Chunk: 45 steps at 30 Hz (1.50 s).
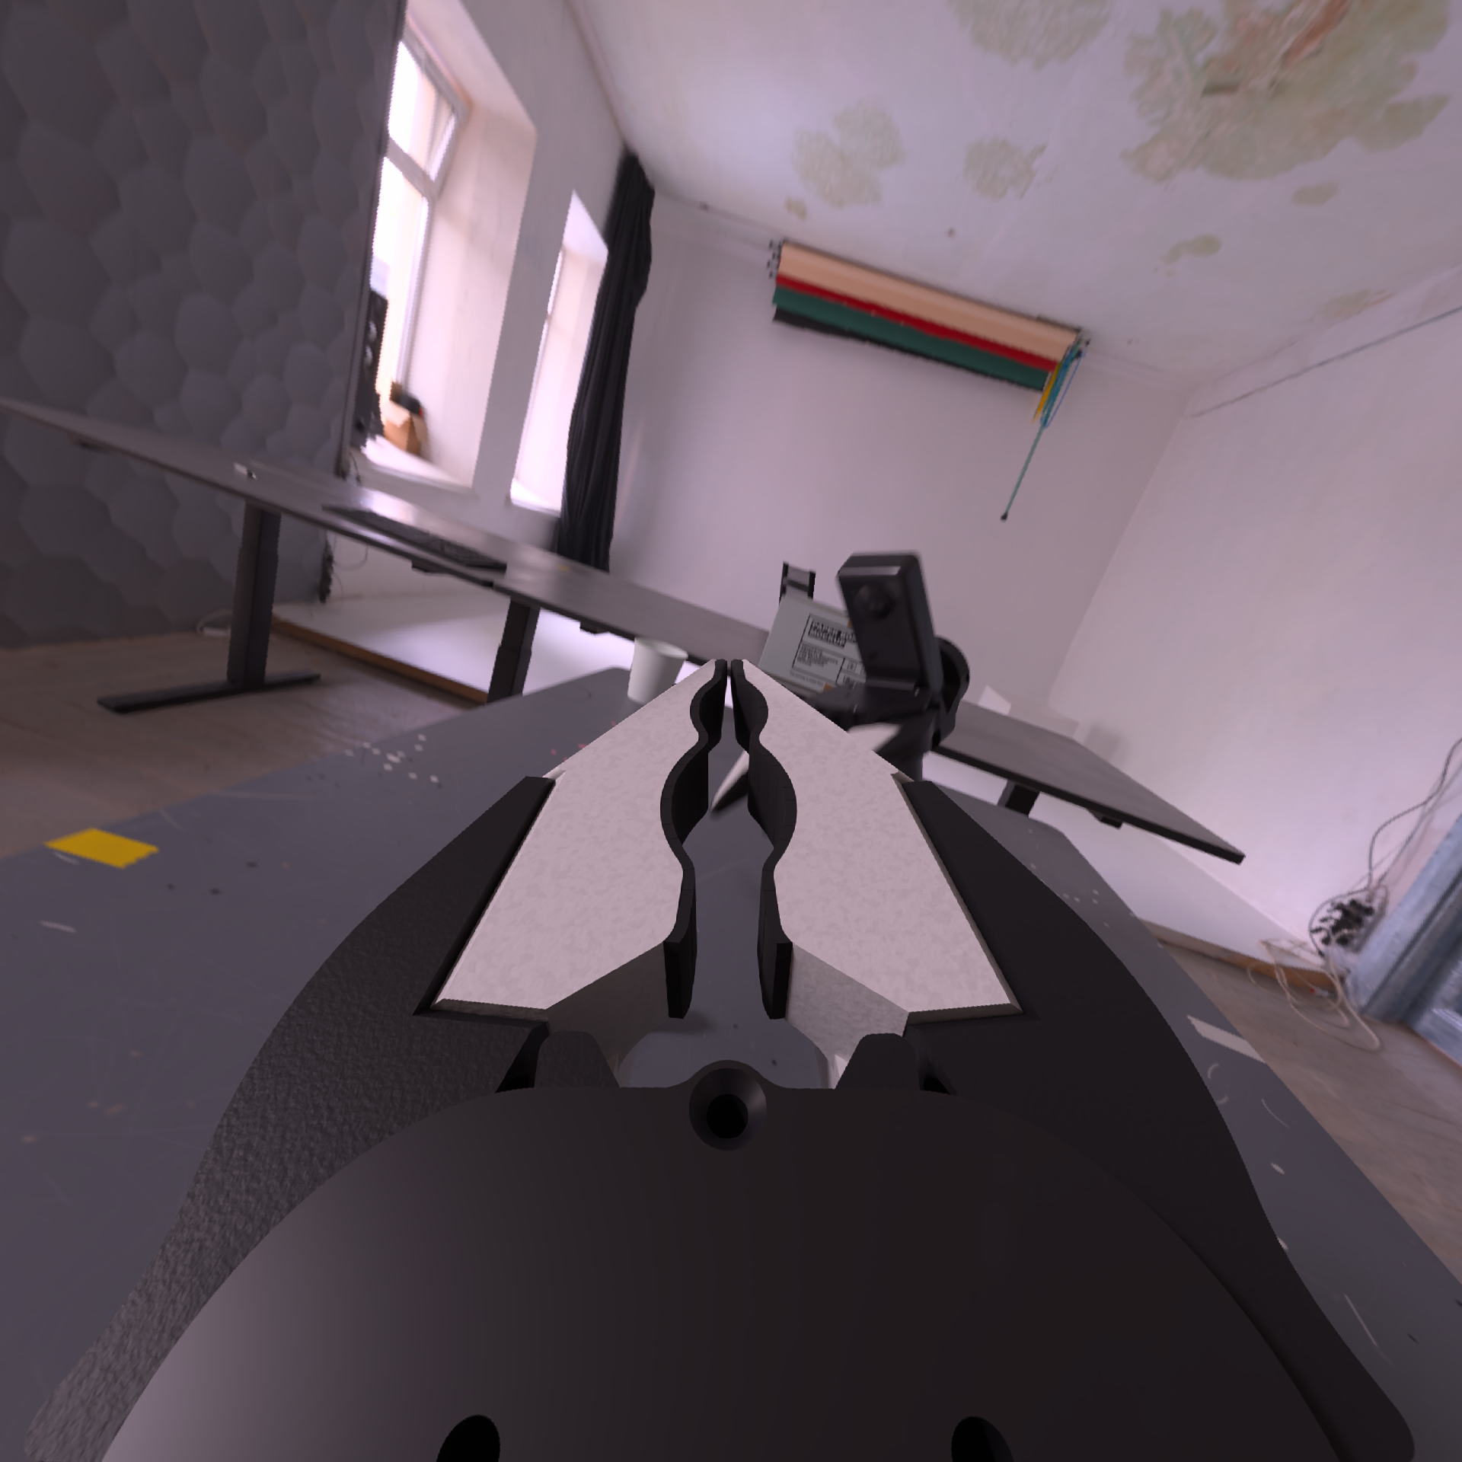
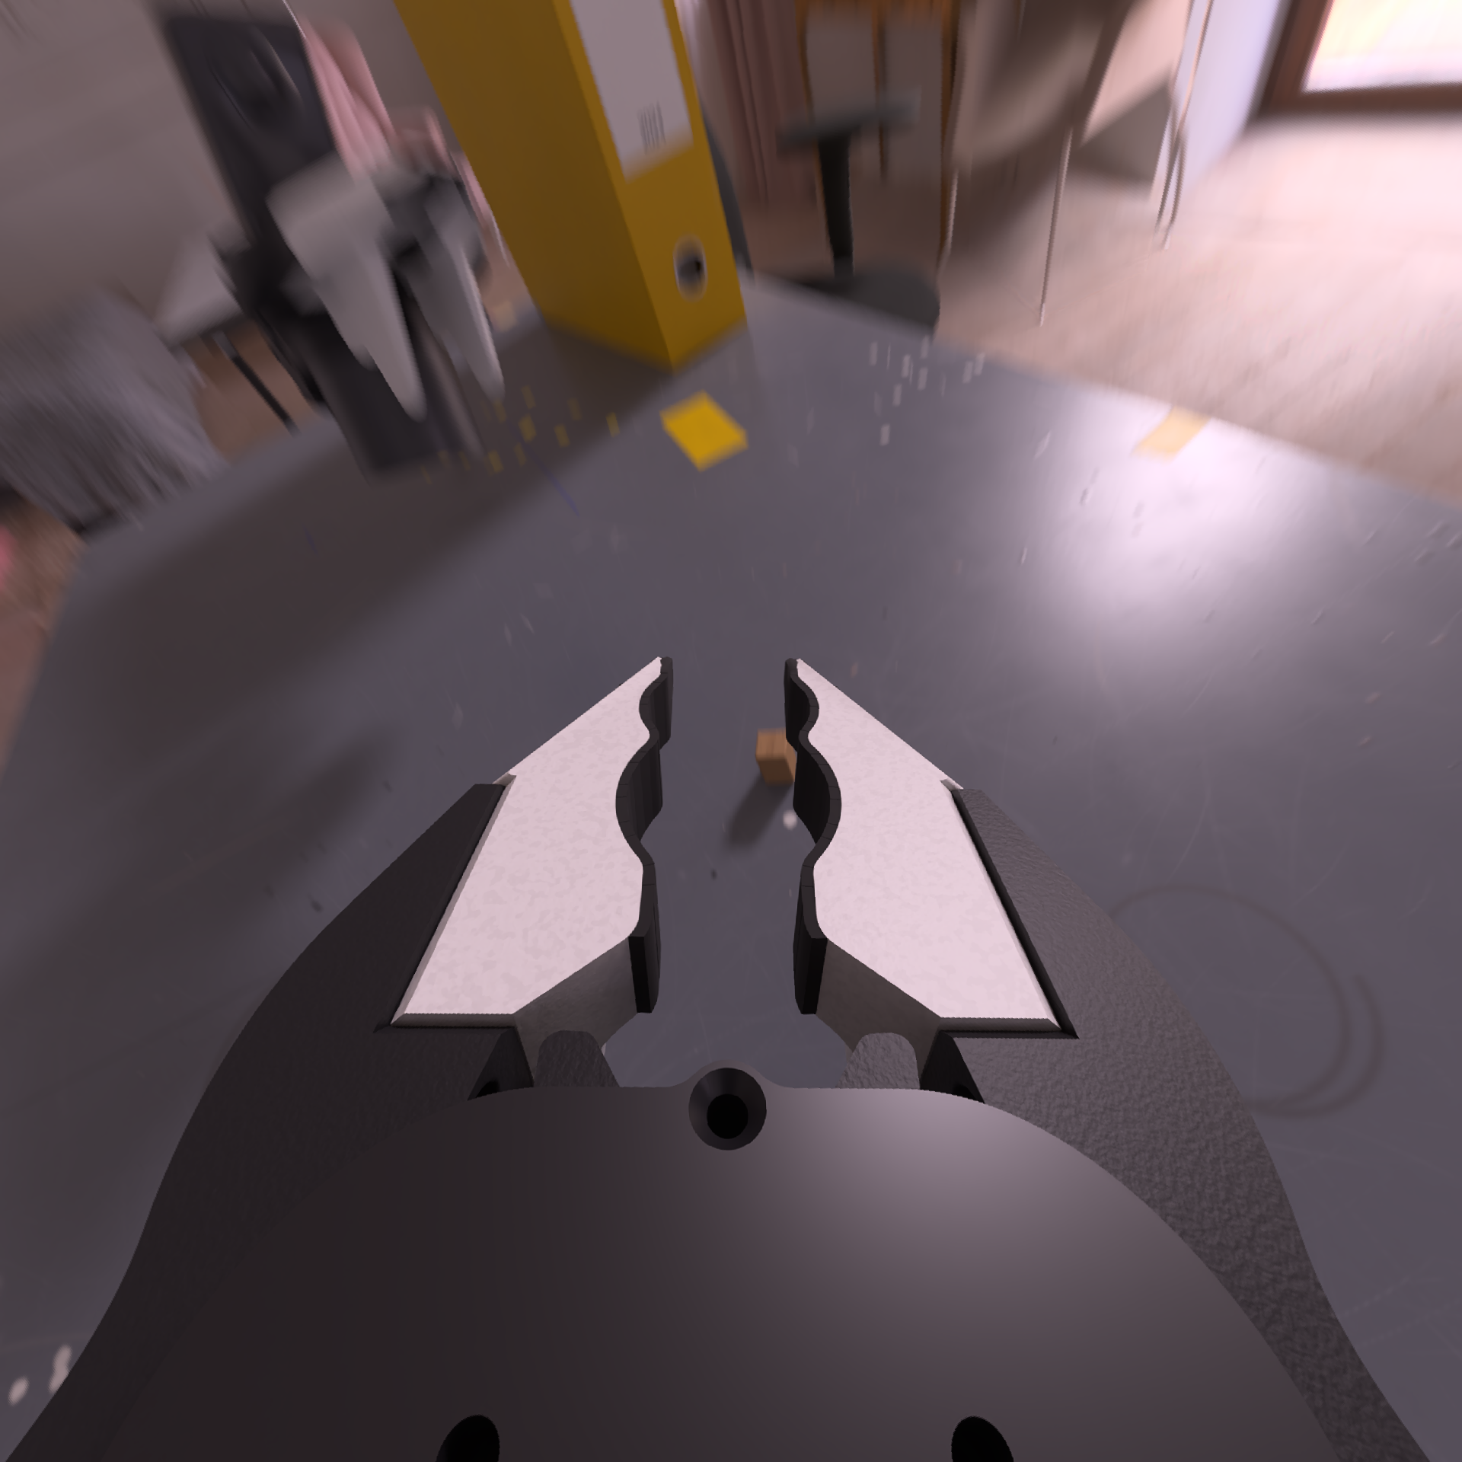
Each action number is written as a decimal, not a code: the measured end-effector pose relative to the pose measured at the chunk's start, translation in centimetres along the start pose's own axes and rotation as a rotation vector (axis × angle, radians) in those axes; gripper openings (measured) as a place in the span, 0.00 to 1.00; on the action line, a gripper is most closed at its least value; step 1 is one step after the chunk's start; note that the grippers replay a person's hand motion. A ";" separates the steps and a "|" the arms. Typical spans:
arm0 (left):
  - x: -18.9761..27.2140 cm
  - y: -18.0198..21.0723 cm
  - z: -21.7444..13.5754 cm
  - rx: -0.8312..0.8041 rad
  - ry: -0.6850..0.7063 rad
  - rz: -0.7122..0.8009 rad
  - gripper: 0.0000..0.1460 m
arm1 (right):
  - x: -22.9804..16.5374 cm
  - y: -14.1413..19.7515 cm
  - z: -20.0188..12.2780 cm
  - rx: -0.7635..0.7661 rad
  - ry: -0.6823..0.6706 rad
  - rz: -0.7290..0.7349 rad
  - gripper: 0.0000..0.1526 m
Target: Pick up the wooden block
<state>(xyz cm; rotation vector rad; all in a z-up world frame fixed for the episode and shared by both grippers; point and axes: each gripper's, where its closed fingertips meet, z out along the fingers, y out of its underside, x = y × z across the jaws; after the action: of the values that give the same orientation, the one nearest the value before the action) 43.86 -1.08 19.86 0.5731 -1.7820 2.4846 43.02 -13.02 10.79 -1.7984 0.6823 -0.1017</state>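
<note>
In the right wrist view a small wooden block (image 2: 774, 754) lies on the dark grey table (image 2: 1107, 672), seen through the gap between my fingers, close to the right finger (image 2: 870, 854). My right gripper (image 2: 728, 672) is open and empty, above the table and short of the block. In the left wrist view my left gripper (image 1: 728, 666) is shut with nothing between its fingers, held over the grey table (image 1: 198, 989). The right gripper (image 1: 894, 633) shows beyond its tips. The left gripper shows blurred at upper left in the right wrist view (image 2: 411, 277). The block is not in the left wrist view.
A yellow binder (image 2: 625, 174) stands upright at the table's far side, with a flat yellow patch (image 2: 704, 431) in front of it. A white cup (image 1: 657, 668) and a grey box (image 1: 815, 649) sit past the left fingertips. Another yellow patch (image 1: 101, 848) lies at left.
</note>
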 end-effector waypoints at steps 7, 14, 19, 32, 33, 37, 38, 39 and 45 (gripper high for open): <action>-0.2 -2.4 -1.4 0.075 -0.004 0.017 0.00 | 1.0 6.2 4.9 -0.351 0.164 -0.141 0.19; 0.2 -1.4 -0.7 0.025 -0.013 0.067 0.00 | 1.7 7.4 6.6 -0.398 0.236 -0.178 0.19; 0.4 -1.2 -0.7 0.000 -0.024 0.098 0.00 | 2.1 7.6 6.9 -0.401 0.272 -0.196 0.10; -2.8 -3.2 -9.0 -0.413 -0.431 0.823 0.01 | 0.7 3.2 2.4 -0.214 0.131 -0.165 0.08; -3.4 -3.1 -10.5 -0.467 -0.481 0.875 0.01 | 0.6 2.7 1.8 -0.195 0.123 -0.164 0.08; -4.7 -2.2 -15.3 -0.503 -0.556 0.595 0.01 | -0.1 1.2 0.4 -0.137 0.093 -0.147 0.08; -4.9 -1.7 -16.2 -0.496 -0.545 0.451 0.01 | -0.2 0.9 0.2 -0.130 0.090 -0.146 0.08; -5.2 -1.1 -17.0 -0.498 -0.531 0.305 0.01 | -0.3 0.7 0.1 -0.124 0.090 -0.148 0.08; -8.9 1.0 -20.8 -0.433 -0.571 -0.157 0.00 | -1.3 0.7 0.1 -0.134 0.047 -0.158 0.08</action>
<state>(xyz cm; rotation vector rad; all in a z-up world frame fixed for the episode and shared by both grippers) 46.19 19.37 10.38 1.4085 -2.2452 1.8501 41.72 -12.39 10.49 -1.9832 0.5907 -0.2088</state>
